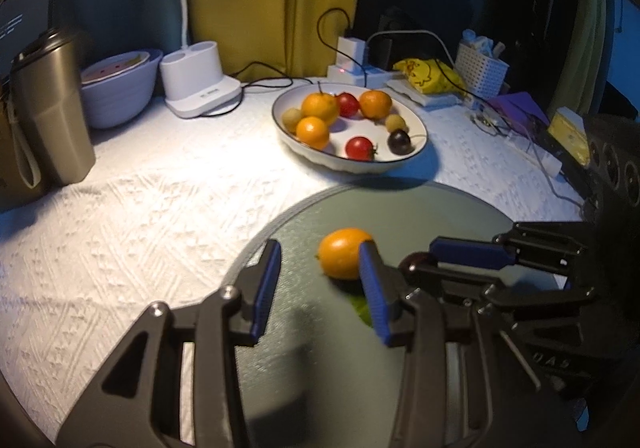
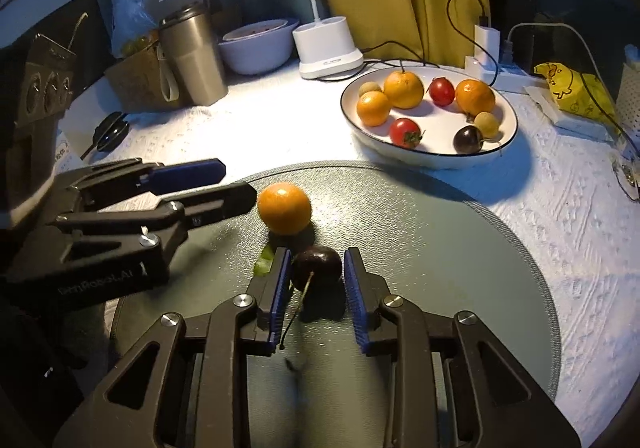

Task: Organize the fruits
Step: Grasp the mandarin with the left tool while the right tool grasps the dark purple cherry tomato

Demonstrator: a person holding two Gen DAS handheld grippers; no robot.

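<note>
White textured cloth covers the tabletop (image 1: 140, 208), lit by a lamp. On the grey round mat (image 2: 460, 248) lie one orange (image 2: 284, 208) and a dark cherry (image 2: 316, 267); eight fruits wait in the white plate (image 2: 510, 132) behind, so sorting seems barely begun. The right gripper (image 2: 314, 288) reaches low, fingers apart either side of the cherry, not clamped. The left gripper (image 1: 320, 288) hovers beside the orange, fingers apart, empty.

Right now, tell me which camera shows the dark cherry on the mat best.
The right wrist view: the cherry sits whole, stem showing, between the open right gripper. In the left wrist view, gripper parts hide most of it.
</note>
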